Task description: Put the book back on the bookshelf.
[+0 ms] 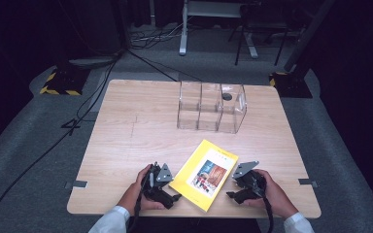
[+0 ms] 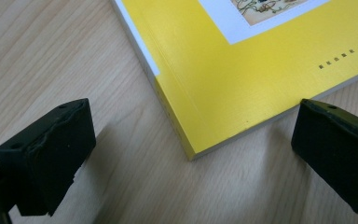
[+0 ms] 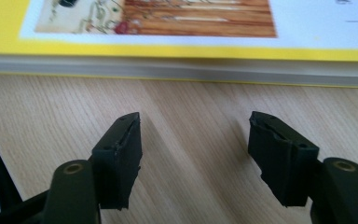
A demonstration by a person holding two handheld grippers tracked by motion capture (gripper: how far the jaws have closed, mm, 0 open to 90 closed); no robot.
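Note:
A yellow book (image 1: 204, 174) with a picture on its cover lies flat near the table's front edge, turned at an angle. My left gripper (image 1: 167, 187) sits just left of it, open, and the book's near corner (image 2: 223, 93) lies between its two wide-set pads without touching either. My right gripper (image 1: 235, 187) sits just right of the book, also open. Its pads (image 3: 121, 154) rest low over the bare wood, a short way from the book's page edge (image 3: 177, 67). A hand holds each gripper.
A clear plastic organiser (image 1: 211, 107) with three compartments stands at the back middle of the wooden table (image 1: 136, 131). Bare wood lies between it and the book. Cables and stand legs are on the grey floor beyond the table.

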